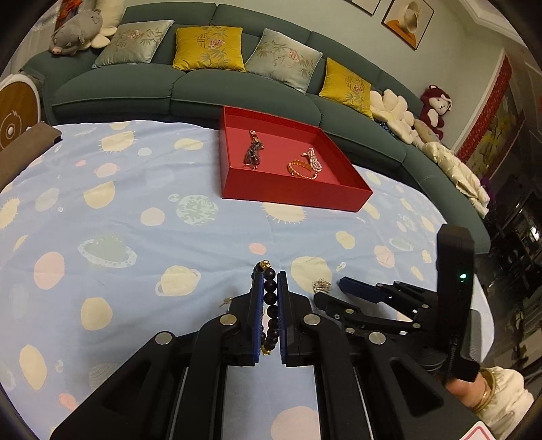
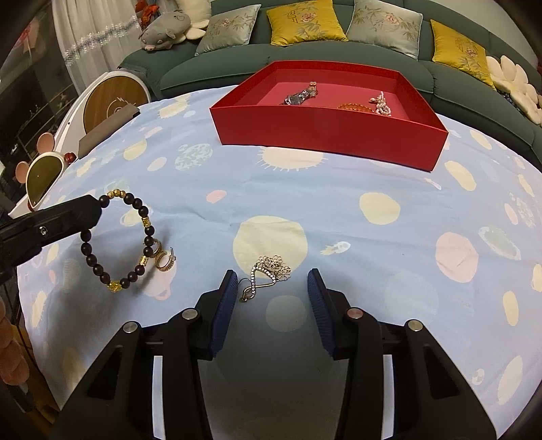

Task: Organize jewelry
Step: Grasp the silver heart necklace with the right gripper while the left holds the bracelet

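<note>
Left gripper (image 1: 270, 287) clamped on a dark round-bead bracelet (image 2: 118, 243) with gold spacers, dangling as a loop above the planet-print blue cloth (image 2: 338, 210). Right gripper (image 2: 271, 281), ribbed blue pads partly apart, straddling a sparkly floral silver pendant (image 2: 271, 269) lying flat, untouched. Just left, gold hoop earrings (image 2: 164, 259). Farther off, shallow rectangular red cardboard box (image 2: 325, 135): metallic wristwatch (image 2: 298, 96), orange bead bracelet (image 1: 299, 167), pearl strand (image 2: 381, 103). Beyond, green sofa (image 1: 189, 91).

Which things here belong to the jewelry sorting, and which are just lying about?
Job:
- dark wooden bead bracelet in left claw
- silver heart pendant
- gold hoop earrings
- red cardboard tray

Lying about:
- yellow embroidered cushion
- grey plush pig
</note>
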`<state>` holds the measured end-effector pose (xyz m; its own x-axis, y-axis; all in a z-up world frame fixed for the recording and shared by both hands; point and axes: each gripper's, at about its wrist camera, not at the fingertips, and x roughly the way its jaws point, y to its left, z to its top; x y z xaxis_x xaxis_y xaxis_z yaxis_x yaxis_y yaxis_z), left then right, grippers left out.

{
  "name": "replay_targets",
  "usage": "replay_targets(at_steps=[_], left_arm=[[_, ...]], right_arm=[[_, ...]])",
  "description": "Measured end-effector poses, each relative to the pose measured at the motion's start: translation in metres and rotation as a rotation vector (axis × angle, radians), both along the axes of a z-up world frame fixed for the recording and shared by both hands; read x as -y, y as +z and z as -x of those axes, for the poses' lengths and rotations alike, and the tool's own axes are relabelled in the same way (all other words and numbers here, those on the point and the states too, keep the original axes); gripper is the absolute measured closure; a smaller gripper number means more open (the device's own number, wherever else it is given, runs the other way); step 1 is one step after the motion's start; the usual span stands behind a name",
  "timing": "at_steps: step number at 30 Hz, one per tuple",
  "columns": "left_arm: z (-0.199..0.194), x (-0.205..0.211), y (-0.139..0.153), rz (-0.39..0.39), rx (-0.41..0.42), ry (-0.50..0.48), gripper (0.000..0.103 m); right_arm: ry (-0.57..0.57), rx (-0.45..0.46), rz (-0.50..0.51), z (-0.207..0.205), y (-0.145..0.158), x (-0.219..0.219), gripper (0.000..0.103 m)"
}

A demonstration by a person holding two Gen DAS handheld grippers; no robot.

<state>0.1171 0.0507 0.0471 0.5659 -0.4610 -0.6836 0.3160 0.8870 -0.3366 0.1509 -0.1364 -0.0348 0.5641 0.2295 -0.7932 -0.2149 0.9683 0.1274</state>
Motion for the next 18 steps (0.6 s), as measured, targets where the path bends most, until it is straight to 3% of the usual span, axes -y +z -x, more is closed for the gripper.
replay_targets(at_steps=[5, 9, 16, 17, 18], left_arm=[[-0.003, -0.016, 0.007, 0.041, -0.004, 0.024, 0.098], [-0.006, -0.028, 0.008, 0.058, -0.014, 0.047, 0.098], [-0.009, -0.037, 0.011, 0.047, -0.008, 0.072, 0.098], [-0.009, -0.037, 0.011, 0.041, -0.004, 0.074, 0.098], [-0.009, -0.037, 0.012, 0.034, 0.001, 0.076, 0.098]], right_arm=[[0.001, 0.004, 0.003, -0.005, -0.001, -0.003, 0.062], [0.008, 0.014, 0.019, -0.006, -0.001, -0.007, 0.075], [0.018, 0.022, 0.034, -0.006, 0.0, -0.012, 0.081], [0.019, 0.021, 0.03, -0.007, 0.0, -0.011, 0.088], [0.019, 0.019, 0.026, -0.007, 0.0, -0.011, 0.088]])
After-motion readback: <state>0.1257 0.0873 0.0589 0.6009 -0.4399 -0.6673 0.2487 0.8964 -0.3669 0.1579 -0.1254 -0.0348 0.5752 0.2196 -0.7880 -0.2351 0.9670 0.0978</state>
